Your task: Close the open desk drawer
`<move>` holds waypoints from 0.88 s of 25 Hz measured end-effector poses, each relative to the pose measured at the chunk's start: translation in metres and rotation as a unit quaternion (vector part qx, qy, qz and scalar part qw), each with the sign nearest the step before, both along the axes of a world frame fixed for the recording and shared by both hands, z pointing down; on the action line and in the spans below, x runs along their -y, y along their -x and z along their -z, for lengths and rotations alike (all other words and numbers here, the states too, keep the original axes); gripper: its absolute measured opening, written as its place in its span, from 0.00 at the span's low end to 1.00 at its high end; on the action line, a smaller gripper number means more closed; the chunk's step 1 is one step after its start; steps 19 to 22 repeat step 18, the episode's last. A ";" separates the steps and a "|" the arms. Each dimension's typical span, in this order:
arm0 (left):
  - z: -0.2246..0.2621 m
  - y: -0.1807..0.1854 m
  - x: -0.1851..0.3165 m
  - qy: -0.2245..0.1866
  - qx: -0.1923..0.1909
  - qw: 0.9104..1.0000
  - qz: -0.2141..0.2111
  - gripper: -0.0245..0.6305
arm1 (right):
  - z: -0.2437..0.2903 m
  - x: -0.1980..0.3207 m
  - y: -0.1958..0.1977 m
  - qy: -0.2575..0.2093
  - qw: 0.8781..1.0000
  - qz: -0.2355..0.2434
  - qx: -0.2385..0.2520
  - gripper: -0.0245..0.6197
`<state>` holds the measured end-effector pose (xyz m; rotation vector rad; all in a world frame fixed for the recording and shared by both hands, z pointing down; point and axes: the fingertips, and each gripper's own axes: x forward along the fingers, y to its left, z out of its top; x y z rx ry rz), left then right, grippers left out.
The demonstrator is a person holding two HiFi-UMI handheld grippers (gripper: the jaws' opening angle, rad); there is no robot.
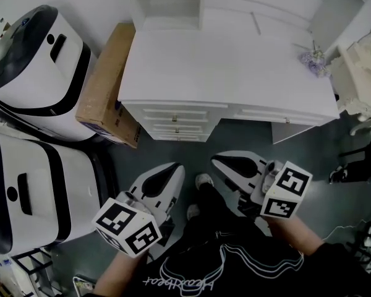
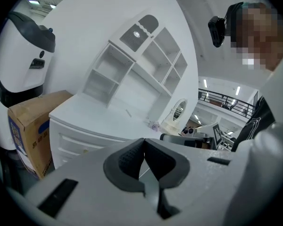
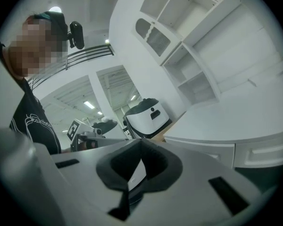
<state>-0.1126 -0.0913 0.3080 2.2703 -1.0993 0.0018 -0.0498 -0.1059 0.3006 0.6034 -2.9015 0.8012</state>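
A white desk stands ahead in the head view, with a stack of drawers under its left front edge and a shallow drawer front to the right. From here I cannot tell which drawer stands out. My left gripper and right gripper hang low in front of the desk, well short of it, both shut with nothing between the jaws. In the left gripper view the fingertips meet, with the drawer stack beyond. In the right gripper view the jaws are closed, and the desk lies to the right.
A cardboard box leans against the desk's left side. Two large white machines fill the left. A white hutch sits on the desk, along with a small purple item. An ornate white chair stands at right.
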 end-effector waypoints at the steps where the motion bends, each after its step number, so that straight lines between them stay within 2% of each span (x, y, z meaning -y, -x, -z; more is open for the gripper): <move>1: 0.002 0.000 -0.001 -0.003 0.001 1.000 0.000 0.04 | 0.002 -0.002 0.000 -0.002 1.000 0.001 0.000 0.05; 13: 0.021 0.001 -0.013 -0.027 0.008 1.000 0.009 0.04 | 0.020 -0.018 0.001 -0.020 1.000 0.005 -0.003 0.05; 22: 0.026 -0.002 -0.020 -0.030 0.010 0.999 0.011 0.04 | 0.025 -0.025 0.001 -0.022 1.000 0.007 -0.002 0.05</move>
